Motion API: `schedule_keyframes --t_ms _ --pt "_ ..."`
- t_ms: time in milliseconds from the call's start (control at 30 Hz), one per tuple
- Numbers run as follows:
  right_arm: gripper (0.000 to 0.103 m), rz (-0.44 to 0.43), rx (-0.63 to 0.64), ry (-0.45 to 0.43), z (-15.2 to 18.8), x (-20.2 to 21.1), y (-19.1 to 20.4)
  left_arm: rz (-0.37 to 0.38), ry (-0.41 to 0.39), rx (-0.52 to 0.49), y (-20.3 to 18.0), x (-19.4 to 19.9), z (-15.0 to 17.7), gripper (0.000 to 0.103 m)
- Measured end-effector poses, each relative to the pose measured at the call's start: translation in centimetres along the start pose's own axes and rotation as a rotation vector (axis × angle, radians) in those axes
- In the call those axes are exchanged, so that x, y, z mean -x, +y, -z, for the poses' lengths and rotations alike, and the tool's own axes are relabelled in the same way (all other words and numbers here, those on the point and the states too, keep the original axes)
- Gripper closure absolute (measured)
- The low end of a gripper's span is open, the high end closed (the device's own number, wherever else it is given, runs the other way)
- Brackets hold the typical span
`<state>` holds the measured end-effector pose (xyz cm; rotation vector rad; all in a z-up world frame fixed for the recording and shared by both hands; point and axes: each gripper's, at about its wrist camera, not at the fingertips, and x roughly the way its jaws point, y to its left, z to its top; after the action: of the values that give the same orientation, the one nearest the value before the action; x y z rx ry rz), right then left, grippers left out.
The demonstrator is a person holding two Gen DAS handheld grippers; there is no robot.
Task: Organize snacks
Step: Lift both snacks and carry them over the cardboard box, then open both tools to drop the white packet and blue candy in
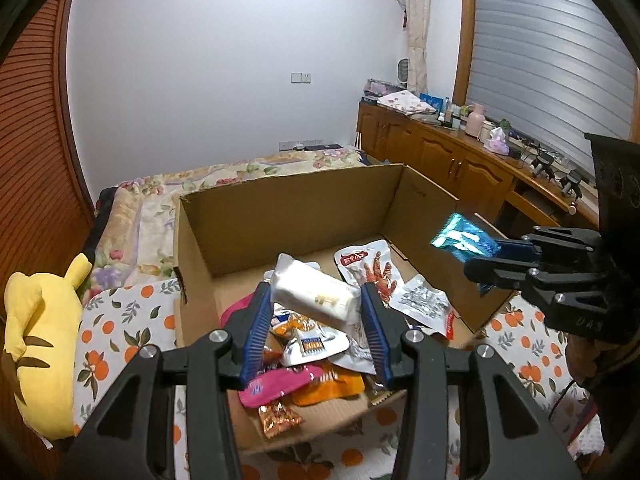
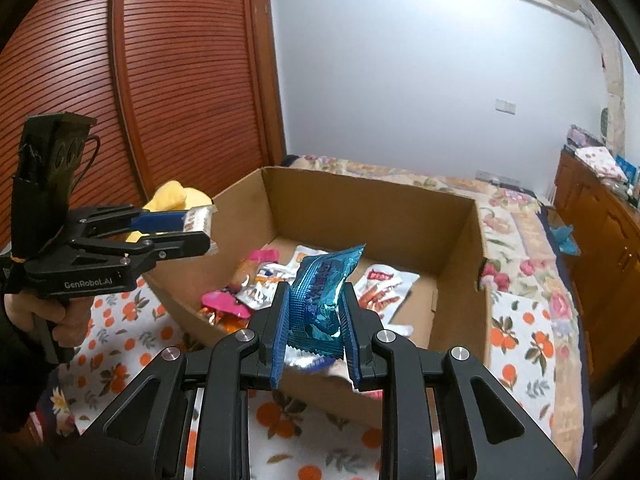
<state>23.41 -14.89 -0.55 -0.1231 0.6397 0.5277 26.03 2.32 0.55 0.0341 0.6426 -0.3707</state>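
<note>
An open cardboard box (image 1: 280, 220) stands on the bed and holds a pile of snack packets (image 1: 312, 360) at its near left. My left gripper (image 1: 316, 292) is shut on a white snack packet (image 1: 316, 294) and holds it above the pile; it also shows in the right wrist view (image 2: 200, 232). My right gripper (image 2: 316, 308) is shut on a shiny blue snack packet (image 2: 324, 284) above the box's near edge (image 2: 320, 392); it shows at the right of the left wrist view (image 1: 484, 256), over the box's right wall.
A red-and-white packet (image 1: 372, 272) and a silver packet (image 1: 424, 304) lie on the box floor. A yellow plush toy (image 1: 40, 344) lies left of the box on the orange-print cover (image 1: 120, 328). Wooden cabinets (image 1: 440, 152) line the right wall.
</note>
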Motion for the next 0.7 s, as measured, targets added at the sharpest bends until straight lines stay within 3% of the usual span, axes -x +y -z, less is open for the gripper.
schedule_keyframes --t_ms 500,700 --pt "0.080 -0.122 -0.037 0.073 -2.1 -6.1 0.0 -0.006 0.031 0.045 1.9 -2.5 -0.4 0.056" --pt "0.077 -0.114 -0.046 0.084 -2.3 -7.2 0.6 -0.008 0.028 0.048 2.1 -2.4 -0.4 0.053"
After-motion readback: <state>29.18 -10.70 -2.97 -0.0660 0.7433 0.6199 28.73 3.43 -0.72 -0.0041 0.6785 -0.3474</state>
